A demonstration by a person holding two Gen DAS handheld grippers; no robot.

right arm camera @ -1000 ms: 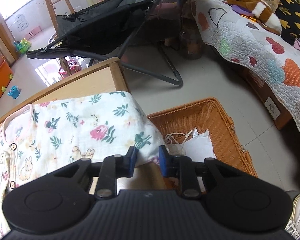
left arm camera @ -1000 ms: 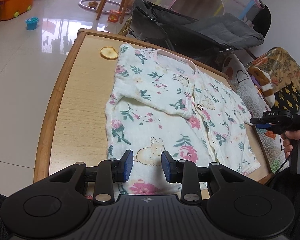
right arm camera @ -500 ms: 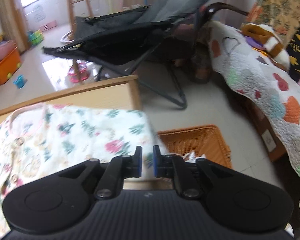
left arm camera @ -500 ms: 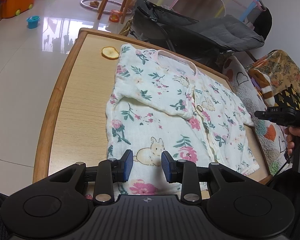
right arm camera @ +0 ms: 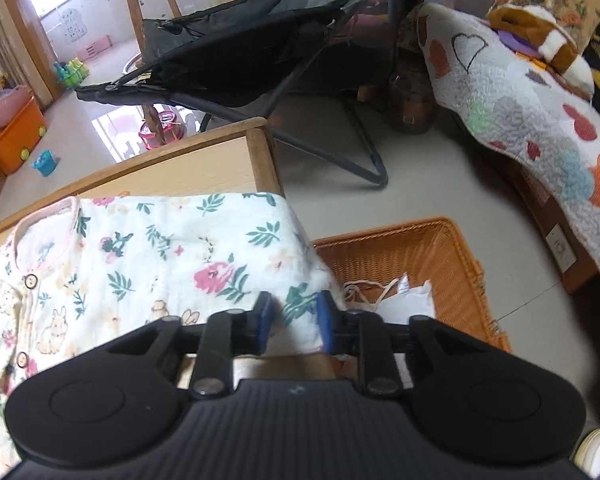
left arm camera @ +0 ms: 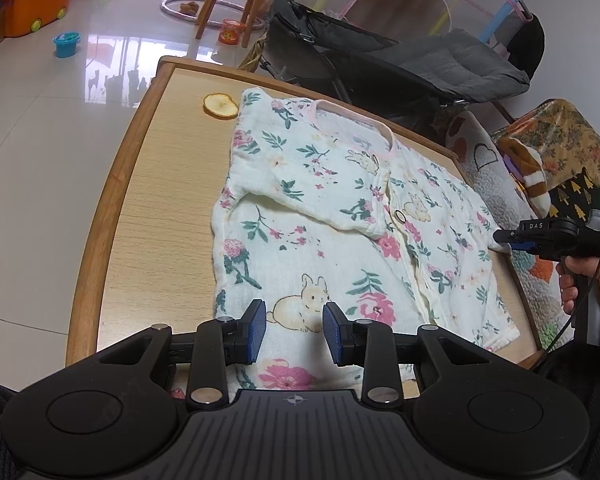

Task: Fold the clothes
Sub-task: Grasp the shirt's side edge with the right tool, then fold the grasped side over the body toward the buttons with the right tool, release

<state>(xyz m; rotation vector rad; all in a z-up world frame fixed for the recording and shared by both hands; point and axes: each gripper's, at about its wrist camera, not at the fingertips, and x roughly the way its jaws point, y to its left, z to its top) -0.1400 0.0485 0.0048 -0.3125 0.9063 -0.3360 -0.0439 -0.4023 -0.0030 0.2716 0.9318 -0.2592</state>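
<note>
A white baby top (left arm camera: 300, 240) printed with flowers and rabbits lies flat on the wooden table (left arm camera: 148, 200). Its left sleeve is folded across the chest. My left gripper (left arm camera: 294, 330) hovers open over the hem, beside a rabbit print, holding nothing. My right gripper (right arm camera: 294, 322) is open at the table's right edge. The end of the other sleeve (right arm camera: 296, 304) lies between its spread fingers, where the top (right arm camera: 180, 248) overhangs the table (right arm camera: 220, 160). The left wrist view also shows the right gripper (left arm camera: 500, 237), held by a hand, with its tip at that sleeve end.
A dried fruit slice (left arm camera: 219, 106) lies on the table by the top's far left corner. An orange wicker basket (right arm camera: 420, 248) with white cloth stands on the floor below the right edge. A dark reclining chair (left arm camera: 420, 64) stands behind the table, and a quilted bed (right arm camera: 520, 120) to the right.
Half a second ago the right gripper's jaws were nearly closed and drawn back from the table. Now they are spread again at the sleeve end. The left gripper has not moved.
</note>
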